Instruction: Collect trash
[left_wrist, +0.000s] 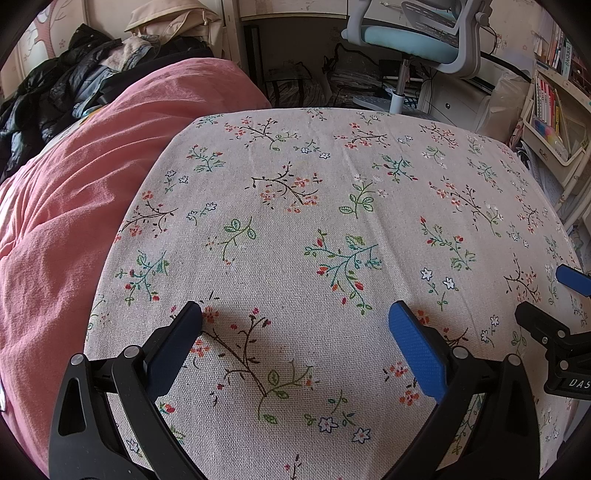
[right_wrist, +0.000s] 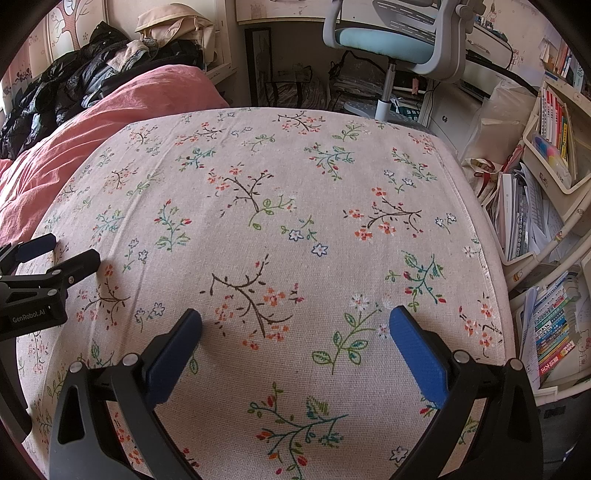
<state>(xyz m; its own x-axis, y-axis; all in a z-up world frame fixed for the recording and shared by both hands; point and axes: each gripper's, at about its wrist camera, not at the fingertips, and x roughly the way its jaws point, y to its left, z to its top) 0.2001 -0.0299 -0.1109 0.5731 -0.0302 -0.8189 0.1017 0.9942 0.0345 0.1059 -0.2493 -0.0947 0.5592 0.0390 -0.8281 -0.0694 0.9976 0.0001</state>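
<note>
Left wrist view: left claw (left_wrist: 295, 321) and right claw (right_wrist: 295, 321) both gape empty over the floral desk (left_wrist: 332, 166); no trash visible, so I'd scan around first.

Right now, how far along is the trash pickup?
Done: can't tell; the floral cloth shows no trash in either view, and no bin or bag is in sight. In hand: nothing. The left tongs and right tongs both hover open and empty over the cloth. Left: unclear; either the surface is already cleared or nothing was there. No trash shows on the pink bedding either.
</note>
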